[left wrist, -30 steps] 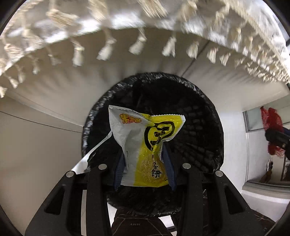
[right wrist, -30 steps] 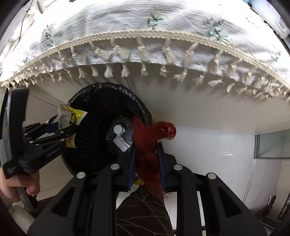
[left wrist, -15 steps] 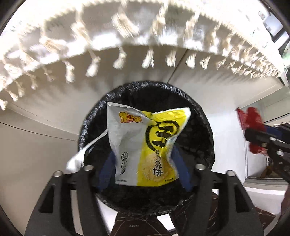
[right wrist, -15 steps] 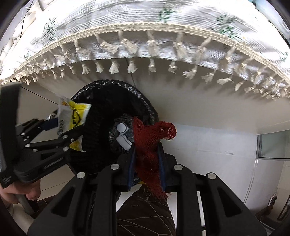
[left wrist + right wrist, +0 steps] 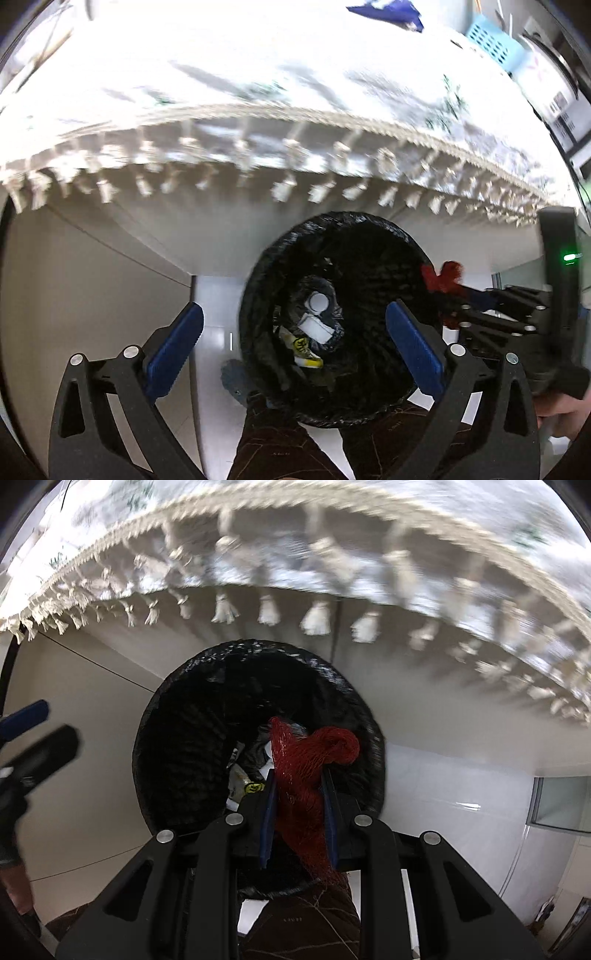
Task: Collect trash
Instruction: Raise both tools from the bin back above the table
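A black lined trash bin (image 5: 369,240) stands on the floor under a fringed tablecloth; it also shows in the right wrist view (image 5: 177,746). The yellow snack wrapper (image 5: 304,349) lies inside the bin among other trash, and shows in the right wrist view (image 5: 251,786). My left gripper (image 5: 291,343) is open and empty above the bin's left side. My right gripper (image 5: 299,794) is shut on a red mesh net bag (image 5: 310,760) and holds it over the bin's opening. The right gripper with the red mesh (image 5: 441,275) shows at the bin's right rim in the left wrist view.
The white tablecloth with tassels (image 5: 280,140) overhangs the bin from above, also in the right wrist view (image 5: 317,576). White tiled floor (image 5: 210,332) lies around the bin. My brown trousers (image 5: 306,923) are below. A blue basket (image 5: 495,44) sits on the table.
My left gripper opened and the yellow wrapper dropped into the bin; the left gripper pulled up and left. My right gripper moved over the bin with the red mesh.
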Motion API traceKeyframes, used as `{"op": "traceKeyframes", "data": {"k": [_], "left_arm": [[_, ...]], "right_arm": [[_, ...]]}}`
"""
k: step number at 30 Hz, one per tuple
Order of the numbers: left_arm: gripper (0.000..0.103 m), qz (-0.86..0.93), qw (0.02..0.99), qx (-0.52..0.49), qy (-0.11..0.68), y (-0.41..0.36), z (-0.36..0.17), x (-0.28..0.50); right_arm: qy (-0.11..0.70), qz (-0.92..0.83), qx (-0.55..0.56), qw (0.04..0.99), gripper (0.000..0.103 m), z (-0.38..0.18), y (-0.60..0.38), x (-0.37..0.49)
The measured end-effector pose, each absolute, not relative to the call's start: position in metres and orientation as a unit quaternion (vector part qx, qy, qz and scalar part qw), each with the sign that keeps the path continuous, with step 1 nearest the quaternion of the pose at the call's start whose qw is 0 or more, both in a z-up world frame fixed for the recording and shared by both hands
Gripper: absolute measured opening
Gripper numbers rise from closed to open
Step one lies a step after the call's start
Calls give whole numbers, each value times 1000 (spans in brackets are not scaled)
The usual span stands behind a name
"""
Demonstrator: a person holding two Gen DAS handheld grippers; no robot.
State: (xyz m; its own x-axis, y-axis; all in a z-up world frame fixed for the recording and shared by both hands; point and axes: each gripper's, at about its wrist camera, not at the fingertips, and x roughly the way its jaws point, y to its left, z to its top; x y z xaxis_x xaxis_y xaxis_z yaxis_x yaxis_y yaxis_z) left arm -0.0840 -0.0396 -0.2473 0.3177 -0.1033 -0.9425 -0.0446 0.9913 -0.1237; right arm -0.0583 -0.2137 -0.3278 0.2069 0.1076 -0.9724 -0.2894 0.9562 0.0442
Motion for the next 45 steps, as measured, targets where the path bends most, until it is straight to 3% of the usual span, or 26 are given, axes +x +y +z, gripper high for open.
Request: {"op": "traceKeyframes", "data": {"k": [10,13,23,26,29,45], "left_arm": [[97,3,809,-64,585,-17,-242,-92],[97,6,806,-66,589,-12,-245,-95],[97,7,801,-64,595,-17,-262,-89],[97,3,801,-66,596,-20,-262,-86],[97,1,801,-63,595,-23,-257,-85],[97,-10,822,-53,568,-37,-159,-67]], "right_arm": [[634,135,-96,755,22,-356,-184,-51],[630,135,-99,758,27,-356,-180,-50],[603,133,-101,780,66,-331,-188,-48],[593,133,-102,788,79,-311,-194,-50],[585,125,-97,796,85,-283,-204,-48],[505,91,-73,855,95,-139,-256,-56]]}}
